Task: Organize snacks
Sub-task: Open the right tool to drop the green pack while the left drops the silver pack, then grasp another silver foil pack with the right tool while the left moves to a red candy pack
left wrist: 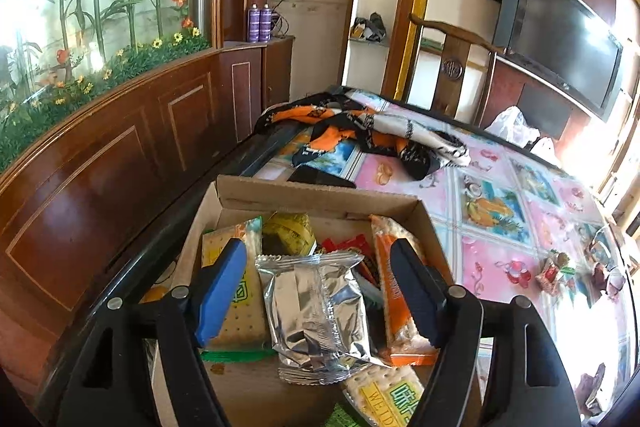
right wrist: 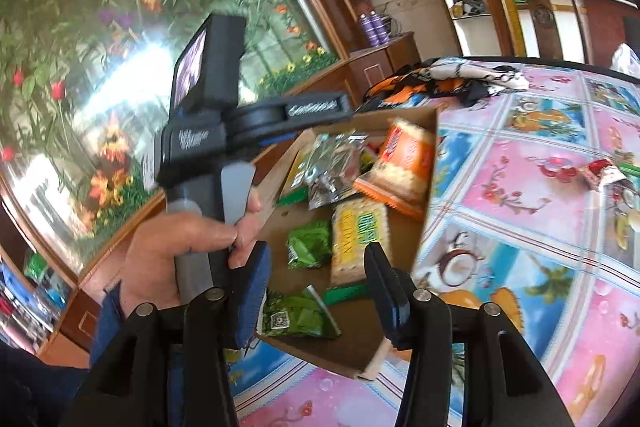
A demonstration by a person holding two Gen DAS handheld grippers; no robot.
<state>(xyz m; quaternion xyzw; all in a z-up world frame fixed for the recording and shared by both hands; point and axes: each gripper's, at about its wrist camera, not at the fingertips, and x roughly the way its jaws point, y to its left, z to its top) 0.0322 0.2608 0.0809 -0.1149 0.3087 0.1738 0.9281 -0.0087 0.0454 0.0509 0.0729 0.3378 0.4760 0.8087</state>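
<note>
cardboard box point(left wrist: 320, 197) sits on your flowery tablecloth point(left wrist: 520, 227), already stuffed with snacks. your left gripper point(left wrist: 320, 291) hangs over it with fingers spread wide, and the silver foil packet point(left wrist: 316, 311) lies loose between them, pads not pressing on it. cracker packs sit on both sides, the orange cracker pack point(left wrist: 394, 287) right by the black finger. your right gripper point(right wrist: 316, 291) is parted too, nothing in it, over the green packets point(right wrist: 308, 247) and yellow cracker pack point(right wrist: 358, 239). one red snack point(right wrist: 600, 173) sits well apart on the cloth.
</note>
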